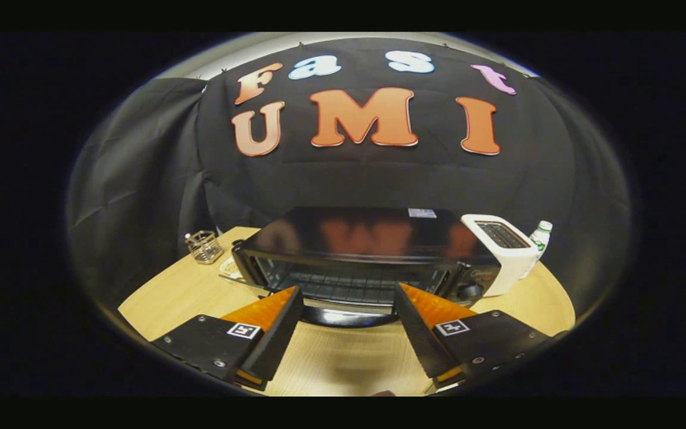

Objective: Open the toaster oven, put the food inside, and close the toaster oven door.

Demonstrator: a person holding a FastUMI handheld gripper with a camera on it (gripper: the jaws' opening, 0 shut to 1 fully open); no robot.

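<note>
1. Gripper [348,301] fingers stand wide apart and hold nothing, just short of the black box-shaped toaster oven [355,250] on the round light wooden table [176,295].
2. Oven door [346,313] appears dropped open, a dark curved edge lying between the fingertips; wire rack [343,286] shows inside.
3. Risk: a low approach could knock a fingertip against the open door's front edge and shove the oven back.
4. Risk: a wide swing beside the oven could strike the white slot toaster [501,250] close at its side, or the clear bottle with green cap [539,238] behind that.
5. Food cannot be identified; a pale item [230,268] beside the oven, near the small wire basket [205,246], is mostly hidden.
6. Door hinge and handle are hard to make out.
</note>
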